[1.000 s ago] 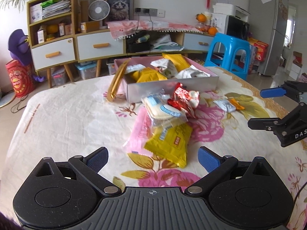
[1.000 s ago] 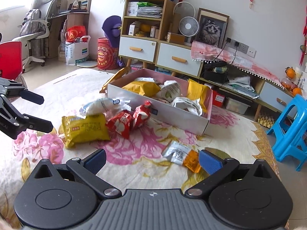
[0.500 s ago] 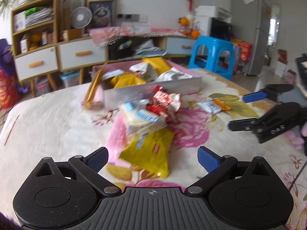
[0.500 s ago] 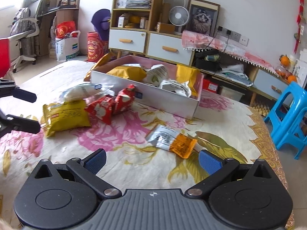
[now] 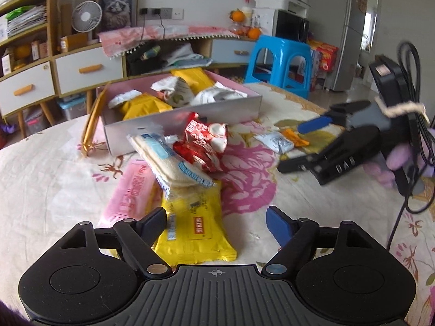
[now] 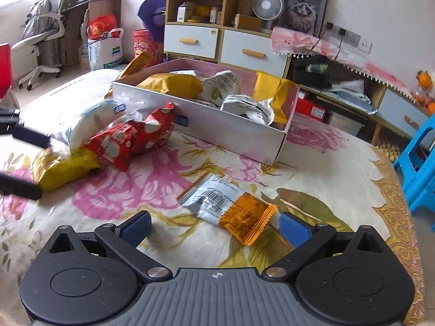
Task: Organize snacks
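Snacks lie loose on the floral cloth (image 5: 40, 163) in front of the box (image 5: 190, 114). We see our left gripper (image 5: 216, 221) with jaws apart, just been closing, yellow packet (image 5: 195, 225) between the fingers, untouched. Our right gripper (image 6: 214, 225) is spread too, closing slightly, the white-orange packet (image 6: 231, 209) between its fingers, not pinched.

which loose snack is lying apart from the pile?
The white-and-orange packet, alone on the tablecloth just ahead of the right gripper. The yellow, red and white-blue packs overlap in one heap.
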The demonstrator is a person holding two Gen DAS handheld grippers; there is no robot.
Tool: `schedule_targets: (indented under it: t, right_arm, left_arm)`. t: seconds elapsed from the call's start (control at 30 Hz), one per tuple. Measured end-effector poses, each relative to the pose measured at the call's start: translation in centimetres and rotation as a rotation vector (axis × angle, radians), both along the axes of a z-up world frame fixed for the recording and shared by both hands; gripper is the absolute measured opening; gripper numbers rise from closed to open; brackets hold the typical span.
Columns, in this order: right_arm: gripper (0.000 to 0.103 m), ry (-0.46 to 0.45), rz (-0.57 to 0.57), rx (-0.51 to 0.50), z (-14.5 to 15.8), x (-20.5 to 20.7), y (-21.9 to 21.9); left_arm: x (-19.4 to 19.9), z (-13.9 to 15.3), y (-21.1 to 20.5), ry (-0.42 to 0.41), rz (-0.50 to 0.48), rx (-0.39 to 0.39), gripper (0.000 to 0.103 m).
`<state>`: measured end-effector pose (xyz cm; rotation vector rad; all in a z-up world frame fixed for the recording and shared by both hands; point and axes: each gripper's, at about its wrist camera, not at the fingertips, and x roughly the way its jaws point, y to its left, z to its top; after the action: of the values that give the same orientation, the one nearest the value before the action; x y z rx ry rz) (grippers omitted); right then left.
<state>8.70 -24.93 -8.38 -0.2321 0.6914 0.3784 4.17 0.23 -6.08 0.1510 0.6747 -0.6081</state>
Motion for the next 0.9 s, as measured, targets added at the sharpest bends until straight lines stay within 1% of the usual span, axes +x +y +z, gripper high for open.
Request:
schedule_targets:
  t: [0.03, 0.13, 0.2, 0.23, 0.37, 0.4, 0.43, 0.47, 0.53, 0.63, 0.67, 0.7, 0.9]
  right_arm:
    - [0.089, 0.003, -0.003, 0.011, 0.0, 0.2, -0.1]
    - [0.081, 0.017, -0.008, 0.045, 0.0, 0.9, -0.1]
    - [0.071, 0.019, 0.001, 0.06, 0.1, 1.1, 0.1]
    - [0.068, 0.017, 0.007, 0.063, 0.1, 1.1, 0.3]
    - [0.062, 0.001, 0.03, 0.054, 0.3, 0.9, 1.1]
    - [0.057, -0.005, 0.035, 0.051, 0.4, 0.8, 1.2]
    - [0.055, -0.007, 0.044, 0.052, 0.5, 0.6, 1.3]
    - [0.055, -0.005, 0.048, 0.051, 0.6, 0.5, 1.5]
    - [0.053, -0.006, 0.062, 0.048, 0.6, 0.1, 1.7]
    - [0.049, -0.011, 0.079, 0.049, 0.8, -0.5, 2.0]
    - [0.04, -0.016, 0.087, 0.051, 0.9, -0.8, 2.1]
    - [0.038, -0.02, 0.097, 0.054, 1.0, -1.0, 2.2]
    - [0.037, -0.021, 0.129, 0.053, 1.1, -2.2, 2.7]
  left_arm:
    - [0.0, -0.1, -0.3, -0.001, 0.0, 0.006, 0.081]
    - [0.3, -0.2, -0.7, -0.005, 0.01, 0.012, 0.081]
    - [0.5, -0.3, -0.9, -0.003, 0.026, 0.01, 0.081]
    - [0.7, -0.3, -1.0, -0.001, 0.036, 0.009, 0.081]
    - [0.9, -0.3, -1.3, -0.001, 0.056, 0.008, 0.081]
    - [0.9, -0.3, -1.4, -0.004, 0.059, 0.013, 0.078]
    - [0.8, -0.3, -1.5, -0.01, 0.062, 0.02, 0.072]
    - [0.7, -0.3, -1.5, -0.016, 0.064, 0.03, 0.069]
    - [0.6, -0.3, -1.4, -0.023, 0.064, 0.041, 0.058]
    - [0.4, -0.2, -0.8, -0.019, 0.067, 0.032, 0.047]
    - [0.4, -0.1, -0.5, -0.014, 0.067, 0.028, 0.046]
    - [0.3, -0.1, -0.3, -0.008, 0.065, 0.025, 0.045]
    - [-0.5, -0.1, 0.4, 0.006, 0.036, 0.021, 0.045]
